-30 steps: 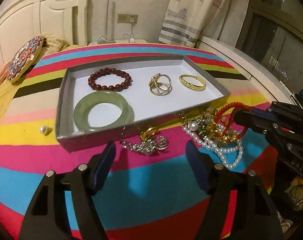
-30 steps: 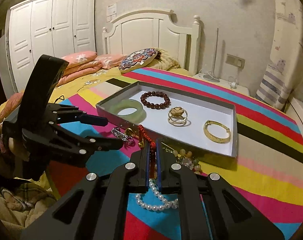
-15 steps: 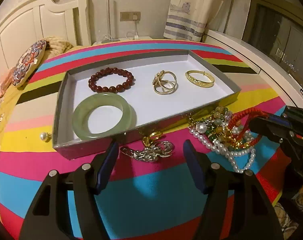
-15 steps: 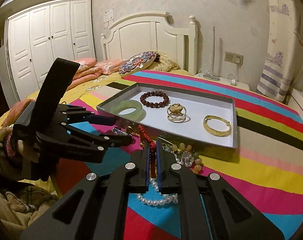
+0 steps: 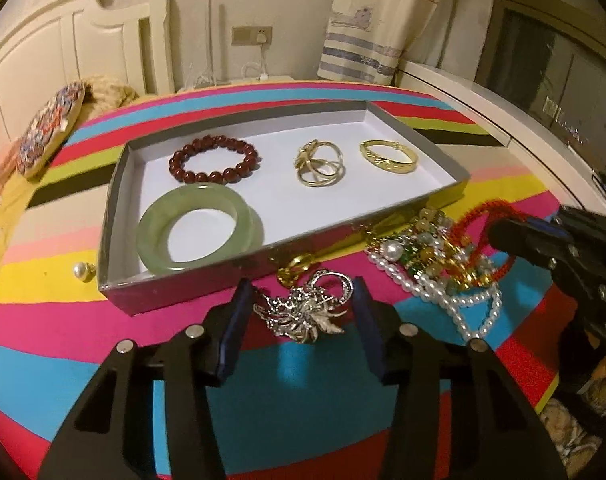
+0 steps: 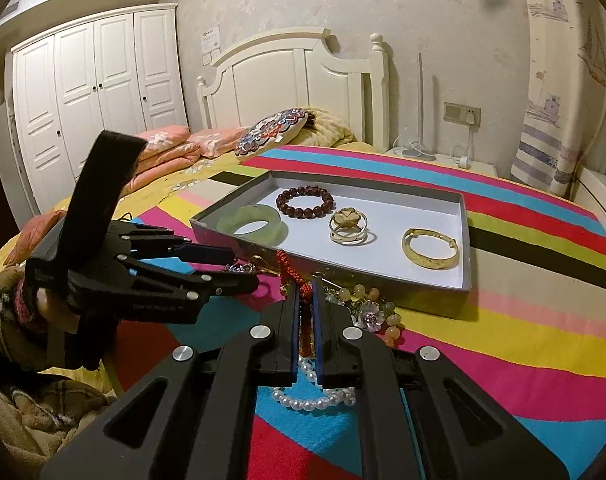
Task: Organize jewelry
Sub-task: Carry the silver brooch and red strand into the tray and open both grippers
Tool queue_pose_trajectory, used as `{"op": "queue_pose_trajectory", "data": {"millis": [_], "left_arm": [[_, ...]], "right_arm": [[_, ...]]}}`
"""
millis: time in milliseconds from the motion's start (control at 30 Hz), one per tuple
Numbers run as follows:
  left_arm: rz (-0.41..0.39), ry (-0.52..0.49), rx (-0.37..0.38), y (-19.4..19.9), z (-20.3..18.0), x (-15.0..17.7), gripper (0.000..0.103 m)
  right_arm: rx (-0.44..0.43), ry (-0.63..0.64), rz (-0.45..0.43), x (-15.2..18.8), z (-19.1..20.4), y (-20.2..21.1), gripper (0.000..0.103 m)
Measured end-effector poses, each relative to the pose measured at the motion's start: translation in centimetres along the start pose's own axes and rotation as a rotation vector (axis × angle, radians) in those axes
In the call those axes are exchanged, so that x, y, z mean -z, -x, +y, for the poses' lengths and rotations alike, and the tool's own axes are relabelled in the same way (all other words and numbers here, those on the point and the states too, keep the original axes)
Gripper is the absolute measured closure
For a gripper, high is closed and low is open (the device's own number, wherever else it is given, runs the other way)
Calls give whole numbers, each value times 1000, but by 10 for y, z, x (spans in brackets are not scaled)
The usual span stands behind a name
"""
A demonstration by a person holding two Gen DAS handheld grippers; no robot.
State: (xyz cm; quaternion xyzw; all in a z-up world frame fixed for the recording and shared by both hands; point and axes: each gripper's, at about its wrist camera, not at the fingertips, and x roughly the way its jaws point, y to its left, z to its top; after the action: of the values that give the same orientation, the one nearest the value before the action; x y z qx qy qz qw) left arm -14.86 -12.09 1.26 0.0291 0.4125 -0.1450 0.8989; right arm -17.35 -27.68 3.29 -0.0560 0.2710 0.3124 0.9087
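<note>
Worktop: round top under a striped cloth (image 5: pixel 103 320), carrying tray and loose jewelry.
Tray: shallow grey box (image 5: pixel 115 216) holding a jade bangle (image 5: pixel 199 232), a red bead bracelet (image 5: pixel 214 159), gold rings (image 5: pixel 319 163) and a gold bangle (image 5: pixel 389 156).
Left tongs (image 5: pixel 299 300): about half open and closing, a silver brooch (image 5: pixel 307 312) between the pads, not yet pressed.
Right tongs (image 6: pixel 306 304): clamped tight on a red cord bracelet (image 6: pixel 293 272), above the tangled pearl strand (image 6: pixel 315 396) just in front of the tray.

Tray (image 5: pixel 115 216): jade bangle (image 5: pixel 199 232), red bead bracelet (image 5: pixel 213 159), gold rings (image 5: pixel 320 164), gold bangle (image 5: pixel 389 156) inside. Silver brooch (image 5: pixel 307 312), pearl tangle (image 5: pixel 435 264) beside.
</note>
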Motion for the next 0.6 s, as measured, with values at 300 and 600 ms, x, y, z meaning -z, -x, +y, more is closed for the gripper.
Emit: {"op": "queue_pose_trajectory", "data": {"millis": [300, 600], "left_arm": [[-54, 9, 10, 13, 3, 2, 54], [-115, -21, -3, 34, -6, -8, 53]], "right_arm": [[-1, -27, -15, 1, -5, 2, 97], [8, -57, -26, -1, -10, 5, 97]]}}
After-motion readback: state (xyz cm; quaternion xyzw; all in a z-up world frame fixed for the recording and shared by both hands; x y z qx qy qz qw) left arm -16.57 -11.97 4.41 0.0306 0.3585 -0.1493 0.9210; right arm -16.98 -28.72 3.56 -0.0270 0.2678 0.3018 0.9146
